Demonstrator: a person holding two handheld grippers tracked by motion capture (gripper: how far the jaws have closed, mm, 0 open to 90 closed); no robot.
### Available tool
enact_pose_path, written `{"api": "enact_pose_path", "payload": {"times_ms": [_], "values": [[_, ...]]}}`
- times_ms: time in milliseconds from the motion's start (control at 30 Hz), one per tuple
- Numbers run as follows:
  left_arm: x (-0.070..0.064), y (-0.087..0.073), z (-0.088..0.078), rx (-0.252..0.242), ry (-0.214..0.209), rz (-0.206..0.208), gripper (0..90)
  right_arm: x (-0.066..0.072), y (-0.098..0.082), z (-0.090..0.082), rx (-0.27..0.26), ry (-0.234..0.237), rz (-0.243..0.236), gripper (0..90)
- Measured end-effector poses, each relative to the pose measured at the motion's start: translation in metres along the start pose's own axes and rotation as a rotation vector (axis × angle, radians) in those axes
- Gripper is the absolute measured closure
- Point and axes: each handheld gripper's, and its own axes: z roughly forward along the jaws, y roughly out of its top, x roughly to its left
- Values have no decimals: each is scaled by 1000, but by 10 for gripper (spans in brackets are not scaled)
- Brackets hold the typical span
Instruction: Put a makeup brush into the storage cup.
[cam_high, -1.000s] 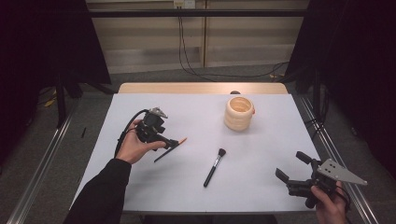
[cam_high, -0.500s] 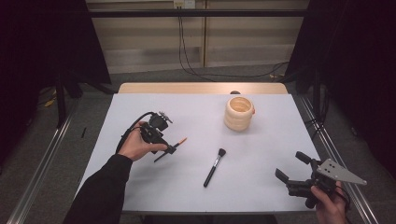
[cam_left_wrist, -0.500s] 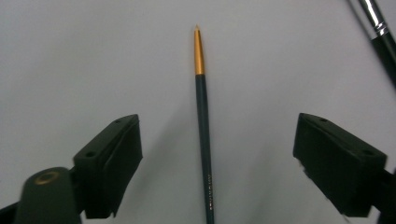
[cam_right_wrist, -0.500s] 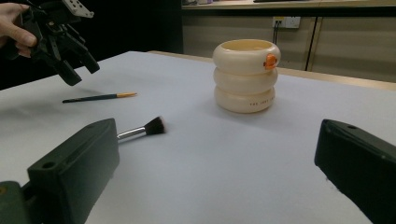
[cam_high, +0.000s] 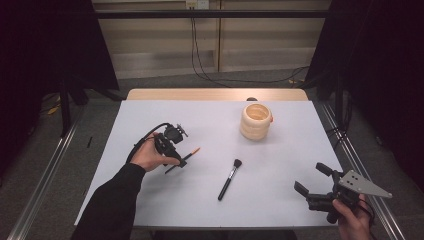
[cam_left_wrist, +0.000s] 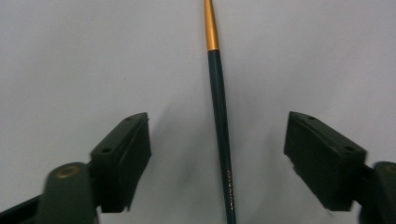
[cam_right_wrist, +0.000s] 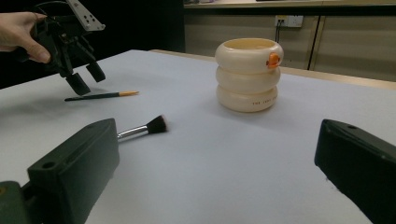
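Cream ringed pot (cam_right_wrist: 249, 74) beyond makeup brush (cam_right_wrist: 142, 129)

free: table (cam_high: 300, 150) bare right of brush (cam_high: 229, 178) | obstacle: holder (cam_high: 256, 121) at back

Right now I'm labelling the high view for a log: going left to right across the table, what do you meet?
Left gripper → thin brush → makeup brush → cream ringed pot → right gripper.
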Motion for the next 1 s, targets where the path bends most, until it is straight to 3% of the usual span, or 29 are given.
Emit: {"api": "enact_pose_path", "payload": {"times_ms": [200, 300, 433, 567, 600, 633, 967, 1000], "values": [[0, 2, 3, 21, 16, -11, 471, 2, 0, 2, 8, 22, -21, 0], [-2, 4, 6, 46, -7, 2, 549, 1, 0, 1, 13, 16, -11, 0], [-5, 8, 11, 73, 4, 18, 587, 2, 0, 2, 15, 23, -19, 0], [-1, 9, 15, 82, 10, 3, 652, 3, 0, 2, 14, 26, -10, 0], [0, 9, 13, 89, -9, 1, 673, 3, 0, 2, 12, 22, -12, 0], [0, 9, 14, 85, -2, -20, 716, 2, -1, 2, 16, 26, -16, 0], [-4, 11, 18, 104, 29, -34, 757, 2, 0, 3, 23, 31, -22, 0], [-2, 12, 17, 108, 32, -21, 775, 2, -1, 3, 18, 28, -20, 0]]}}
